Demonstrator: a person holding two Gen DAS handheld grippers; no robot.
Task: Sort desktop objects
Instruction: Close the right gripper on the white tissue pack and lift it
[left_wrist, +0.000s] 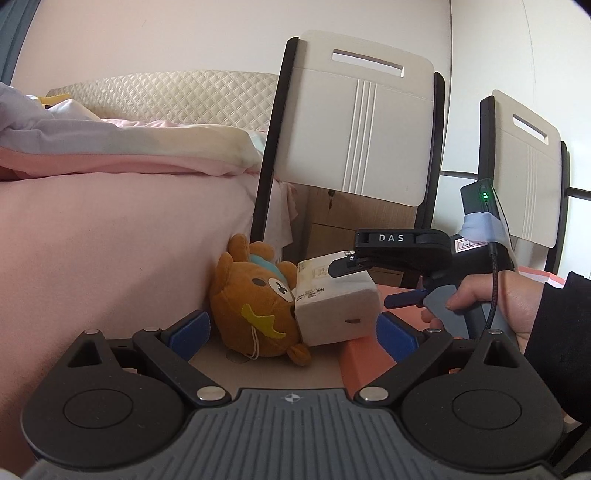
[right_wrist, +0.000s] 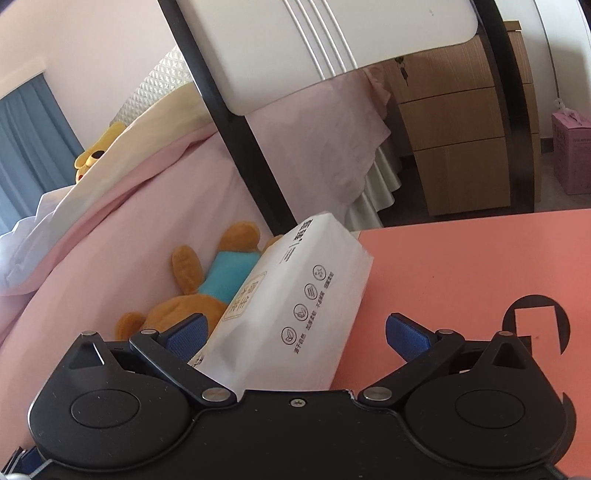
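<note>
Item 1, far left: pink bed (left_wrist: 110, 229), beside the work area.
Item 2: brown plush bear (left_wrist: 255, 306) in a blue shirt, lying on its side in what looks like a cardboard box (left_wrist: 266, 369); judged already sorted.
Item 3: white tissue pack (left_wrist: 332, 302), tilted, one end touching the bear, over the box's edge. Whether it is gripped or just let go cannot be told.
Item 4: left gripper (left_wrist: 291, 332), jaws wide, empty, near the bear.
Item 5: right gripper (right_wrist: 295, 339), jaws spread wide around the pack; pads (right_wrist: 188, 334) appear not to press it.
Item 6: orange table (right_wrist: 480, 277), bare where visible.
Status: seemingly near the end; pack's placement unfinished.
</note>
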